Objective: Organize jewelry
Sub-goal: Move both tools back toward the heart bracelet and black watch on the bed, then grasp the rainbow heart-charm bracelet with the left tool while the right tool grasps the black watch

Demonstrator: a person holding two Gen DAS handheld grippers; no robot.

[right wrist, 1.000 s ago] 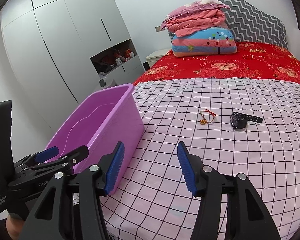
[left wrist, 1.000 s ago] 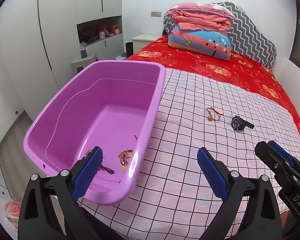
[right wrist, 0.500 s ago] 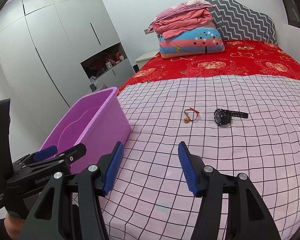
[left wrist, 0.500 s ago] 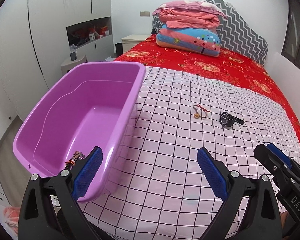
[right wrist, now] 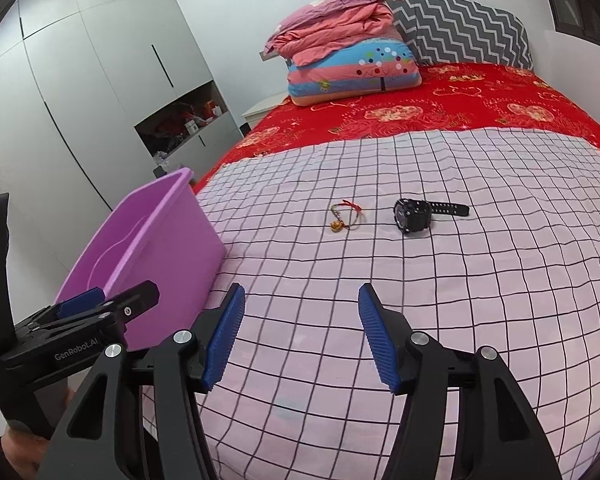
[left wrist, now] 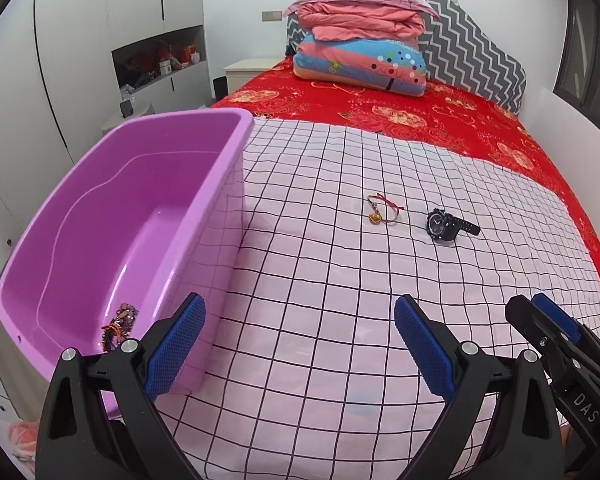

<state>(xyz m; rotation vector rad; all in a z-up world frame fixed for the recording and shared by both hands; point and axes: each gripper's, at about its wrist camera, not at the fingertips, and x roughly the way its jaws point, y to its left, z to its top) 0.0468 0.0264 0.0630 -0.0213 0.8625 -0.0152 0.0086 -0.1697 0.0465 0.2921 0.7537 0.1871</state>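
A purple plastic tub (left wrist: 220, 168) (right wrist: 172, 240) stands on the left of the checked bed cover, with several small jewelry pieces (left wrist: 118, 326) in its near corner. A red-string bracelet with a gold charm (left wrist: 382, 210) (right wrist: 345, 218) and a black wristwatch (left wrist: 448, 226) (right wrist: 420, 212) lie side by side on the cover, well ahead of both grippers. My left gripper (left wrist: 300, 344) is open and empty beside the tub's near end. My right gripper (right wrist: 302, 332) is open and empty, low over the cover.
Folded quilts and a pillow (left wrist: 360, 56) are stacked at the head of the red bedspread (left wrist: 420, 116). White wardrobes with a cluttered niche (left wrist: 156, 60) line the left wall. A nightstand (left wrist: 246, 72) stands behind the tub.
Both grippers have swung rightward away from the tub. The bracelet and watch now sit nearer the middle of each view. Both stay open and empty.
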